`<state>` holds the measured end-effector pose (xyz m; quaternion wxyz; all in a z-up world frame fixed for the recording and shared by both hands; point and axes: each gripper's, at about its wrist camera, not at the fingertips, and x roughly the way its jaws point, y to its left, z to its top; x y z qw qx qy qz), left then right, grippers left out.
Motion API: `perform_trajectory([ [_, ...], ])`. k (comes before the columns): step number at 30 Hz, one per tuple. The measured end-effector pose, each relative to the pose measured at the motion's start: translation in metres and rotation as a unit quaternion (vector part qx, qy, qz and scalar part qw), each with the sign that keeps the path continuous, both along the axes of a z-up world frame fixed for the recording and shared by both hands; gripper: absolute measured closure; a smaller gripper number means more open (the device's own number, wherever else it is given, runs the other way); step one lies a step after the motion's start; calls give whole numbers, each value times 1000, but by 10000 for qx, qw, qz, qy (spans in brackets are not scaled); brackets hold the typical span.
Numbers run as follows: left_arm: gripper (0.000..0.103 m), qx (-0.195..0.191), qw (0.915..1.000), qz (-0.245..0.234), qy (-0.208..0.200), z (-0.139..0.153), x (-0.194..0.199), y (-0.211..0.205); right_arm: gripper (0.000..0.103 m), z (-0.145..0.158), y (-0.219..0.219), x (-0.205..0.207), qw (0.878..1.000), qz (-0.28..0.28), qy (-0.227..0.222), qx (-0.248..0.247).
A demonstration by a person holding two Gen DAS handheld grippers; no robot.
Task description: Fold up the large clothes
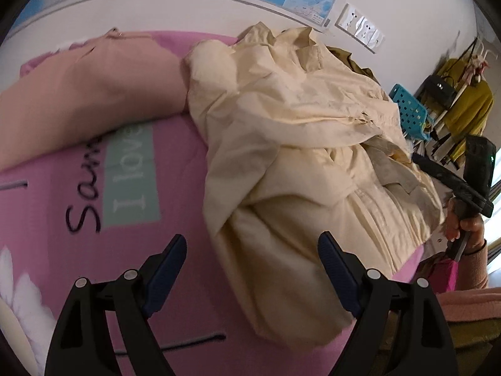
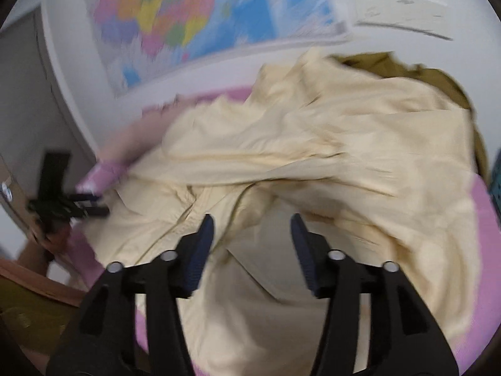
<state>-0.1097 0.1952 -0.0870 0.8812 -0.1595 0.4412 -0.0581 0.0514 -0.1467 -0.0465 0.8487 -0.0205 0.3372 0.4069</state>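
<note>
Pink bed (image 1: 162, 188) underneath, cream garment (image 1: 297, 156) heaped across it, crumpled, no fold made yet, so the whole job looks ahead. Left hand-held gripper (image 1: 252, 253) gapes wide, empty; right hand-held gripper (image 2: 252, 235) likewise spread, gripping nothing, above the cloth.

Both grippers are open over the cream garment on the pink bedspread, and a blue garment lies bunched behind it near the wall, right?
Not blue. The garment behind the cream garment is olive-green, as the right wrist view shows. The rest holds: left gripper and right gripper are open, over the pink bedspread.
</note>
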Motion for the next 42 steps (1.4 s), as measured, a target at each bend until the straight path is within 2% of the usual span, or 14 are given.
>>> perform_trajectory([
  [1, 19, -109, 9999, -12, 25, -2, -4, 2, 41, 3, -17, -3, 9998, -168, 9, 107],
  [4, 17, -384, 9991, -110, 104, -7, -11, 2, 35, 7, -62, -6, 9970, -710, 54, 313],
  [9, 15, -532, 9983, -214, 99, -9, -16, -8, 27, -6, -125, -4, 9862, -1475, 451, 602],
  [10, 14, -643, 9975, -263, 97, -10, -16, -10, 23, -12, -132, -3, 9849, -1510, 567, 624],
  [13, 10, -694, 9970, -329, 42, -12, -18, -18, 21, -29, -144, -5, 9818, -1544, 884, 668],
  [15, 8, -938, 9946, -442, 4, -12, -18, -21, 19, -39, -150, -5, 9796, -1568, 1016, 735],
  [18, 7, -1522, 9867, -558, -77, -17, -17, -19, 17, -50, -151, -3, 9778, -1394, 1243, 952],
  [20, 7, -1592, 9857, -549, -107, -17, -14, -21, 17, -55, -144, -3, 9793, -1159, 1335, 986],
  [28, 7, -1374, 9884, -635, -133, -16, 8, -41, 18, -63, -126, 3, 9793, -566, 1549, 1177],
  [30, 12, -1267, 9901, -587, -113, -15, 10, -43, 19, -60, -135, 3, 9796, -768, 1492, 1103],
  [33, 23, -1235, 9911, -486, -49, -15, 10, -37, 19, -58, -163, 2, 9719, -1113, 1512, 1418],
  [35, 20, -1485, 9879, -445, -51, -18, 11, -29, 19, -61, -170, 1, 9699, -1150, 1572, 1458],
  [38, 10, -1715, 9840, -469, -81, -19, 15, -28, 18, -62, -157, -5, 9770, -876, 1502, 1237],
  [42, 7, -1569, 9868, -362, -161, -17, 24, -39, 18, -61, -119, -7, 9829, -294, 1478, 1062],
])
